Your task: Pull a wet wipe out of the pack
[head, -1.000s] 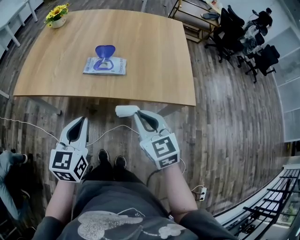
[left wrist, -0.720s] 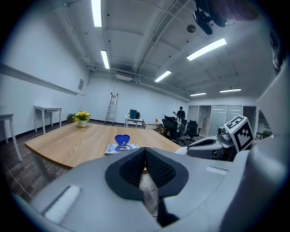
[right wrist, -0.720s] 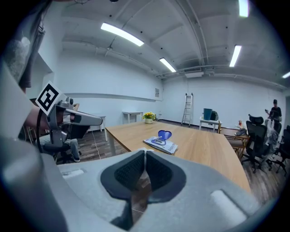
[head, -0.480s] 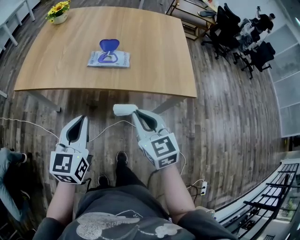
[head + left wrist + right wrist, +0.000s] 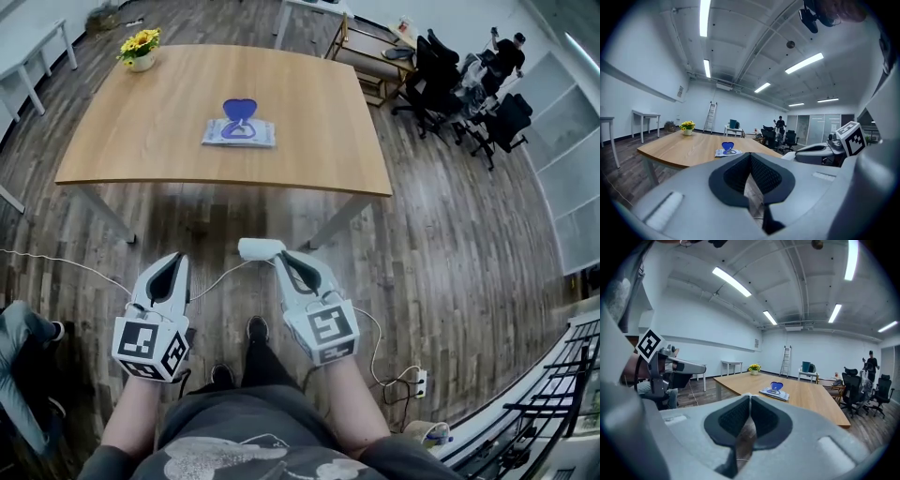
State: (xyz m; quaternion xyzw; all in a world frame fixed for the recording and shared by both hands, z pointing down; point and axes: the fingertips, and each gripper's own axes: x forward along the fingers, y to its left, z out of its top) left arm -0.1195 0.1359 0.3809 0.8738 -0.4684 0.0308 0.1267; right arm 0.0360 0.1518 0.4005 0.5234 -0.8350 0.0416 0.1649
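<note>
Left claw [image 5: 174,265]: jaws closed together, with nothing between them in its own view. Right claw [image 5: 286,258]: jaws also pressed together, and its own view shows nothing between the pads. In the head view a small white piece [image 5: 260,248] sits right at the right claw's tip. You cannot tell from here what it is, or whether it is pinched.

The wet wipe pack [image 5: 240,133] lies flat near the middle of the desk [image 5: 319,150], with its blue lid [image 5: 240,109] flipped up on the far side. Its long axis runs left to right across your view, parallel to the desk's near edge. No wipe can be seen standing out of the opening at this range.

The pack is straight ahead of you and well apart from both claws. It lies beyond the near desk edge, on a line that passes between them. The right claw's tip sits a little further forward and closer to that line, so it looks the nearer of the two, though only slightly.

You hold both claws low in front of your body, over the wooden floor [image 5: 450,244] and short of the desk. They are side by side, with the marker cubes toward you. Both point ahead toward the desk and tip slightly downward. To reach the pack, you would likely have to step in and raise them.
</note>
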